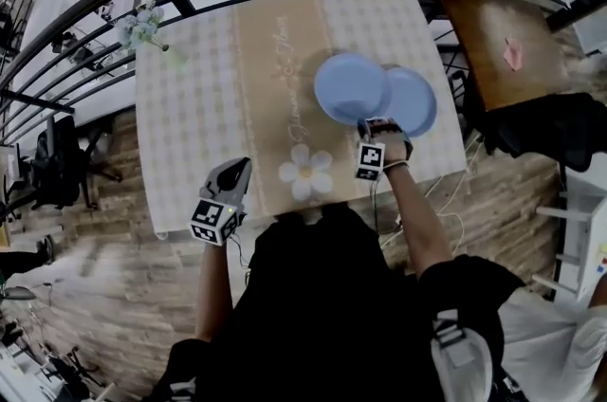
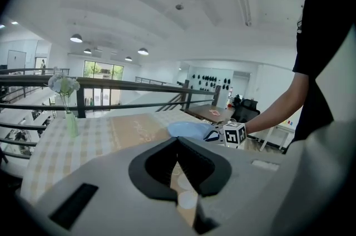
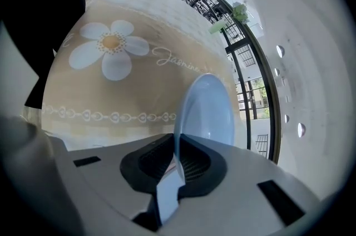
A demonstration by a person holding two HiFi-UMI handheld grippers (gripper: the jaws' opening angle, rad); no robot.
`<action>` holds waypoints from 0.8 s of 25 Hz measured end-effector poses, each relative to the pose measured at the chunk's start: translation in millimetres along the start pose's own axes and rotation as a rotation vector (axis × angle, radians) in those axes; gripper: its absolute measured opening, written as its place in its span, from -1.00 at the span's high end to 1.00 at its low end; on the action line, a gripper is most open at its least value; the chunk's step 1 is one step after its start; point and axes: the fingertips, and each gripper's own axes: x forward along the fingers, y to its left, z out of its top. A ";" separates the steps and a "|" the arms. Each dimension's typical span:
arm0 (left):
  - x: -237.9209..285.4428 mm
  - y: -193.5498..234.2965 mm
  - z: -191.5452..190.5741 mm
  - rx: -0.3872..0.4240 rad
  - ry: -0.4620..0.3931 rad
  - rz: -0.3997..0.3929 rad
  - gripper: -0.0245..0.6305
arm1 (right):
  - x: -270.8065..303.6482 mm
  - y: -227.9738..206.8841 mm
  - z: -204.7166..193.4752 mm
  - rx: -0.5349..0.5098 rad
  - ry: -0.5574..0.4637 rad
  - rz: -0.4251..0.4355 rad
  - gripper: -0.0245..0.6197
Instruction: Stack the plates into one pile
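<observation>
Head view: at the far left corner of the table [image 1: 180,106] stands a vase of flowers [image 1: 142,28]. Your left gripper [image 1: 239,168] is at the near edge of the table, just left of the beige runner [image 1: 270,59], and it is well apart from both plates. In the left gripper view its fingers meet at the tips and nothing is between them. A white daisy [image 1: 305,171] is printed on the near end of the runner.

To the right of the daisy, your right gripper [image 1: 379,123] points steeply down and holds a blue plate [image 1: 349,87] by its near rim. In the right gripper view the fingers are narrow and they press on this rim from both sides; the plate stands on edge between them, above the runner.

The second blue plate [image 1: 415,101] lies flat on the table, further to the right. The blue plate that you hold covers its left edge, but I cannot tell if the two touch.
</observation>
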 end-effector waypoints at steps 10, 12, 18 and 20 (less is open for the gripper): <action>37.1 -28.9 14.1 0.029 0.015 -0.058 0.92 | -23.9 -11.3 -44.0 0.091 0.014 -0.060 0.84; 48.3 -35.4 17.5 0.034 0.017 -0.069 0.92 | -25.1 -11.0 -58.5 0.104 0.024 -0.066 0.84; 76.4 -63.2 25.7 0.047 0.020 -0.098 0.92 | -29.6 -7.1 -93.3 0.135 0.025 -0.072 0.84; 83.0 -71.8 28.2 0.051 0.022 -0.105 0.92 | -30.6 -4.9 -102.9 0.140 0.027 -0.068 0.84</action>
